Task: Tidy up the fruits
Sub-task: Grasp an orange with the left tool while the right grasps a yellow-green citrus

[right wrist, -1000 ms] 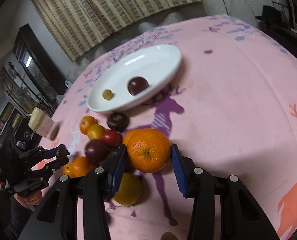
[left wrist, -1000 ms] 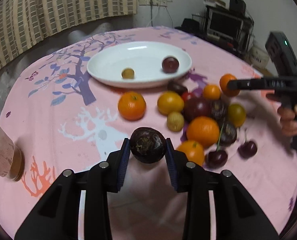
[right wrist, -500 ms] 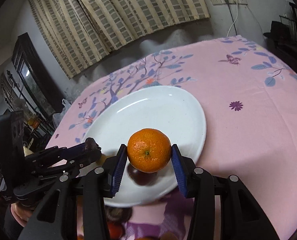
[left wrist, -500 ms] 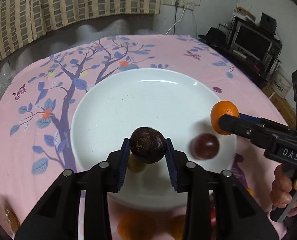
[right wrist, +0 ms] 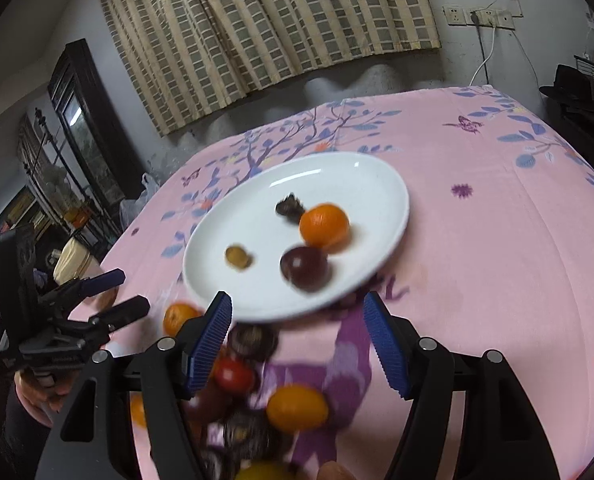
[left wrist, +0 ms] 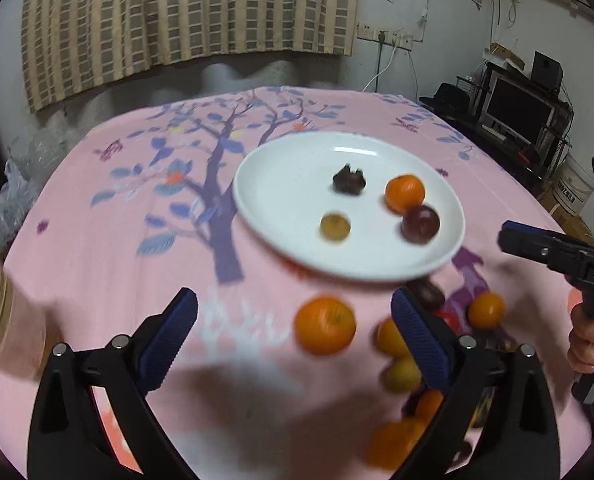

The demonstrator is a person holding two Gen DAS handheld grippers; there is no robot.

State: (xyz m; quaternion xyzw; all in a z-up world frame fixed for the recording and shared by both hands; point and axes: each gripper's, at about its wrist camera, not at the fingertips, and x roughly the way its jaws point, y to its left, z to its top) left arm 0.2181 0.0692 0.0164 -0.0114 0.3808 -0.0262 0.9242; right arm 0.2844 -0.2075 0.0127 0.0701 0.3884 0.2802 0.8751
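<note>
Both claws are wide open and holding nothing. The left claw (left wrist: 293, 336) hangs above the pink tabletop (left wrist: 109, 264) just short of the white plate (left wrist: 281, 184); the right claw (right wrist: 297, 344) sits over the plate's near rim. On the plate: a mandarin (right wrist: 323, 225), a dark wrinkly passion fruit (right wrist: 289, 208) touching it, a plum (right wrist: 305, 268) and a small yellowish fruit (right wrist: 237, 257). The loose fruit pile (right wrist: 257, 396) lies on the cloth beside the plate, pretty blurry.
</note>
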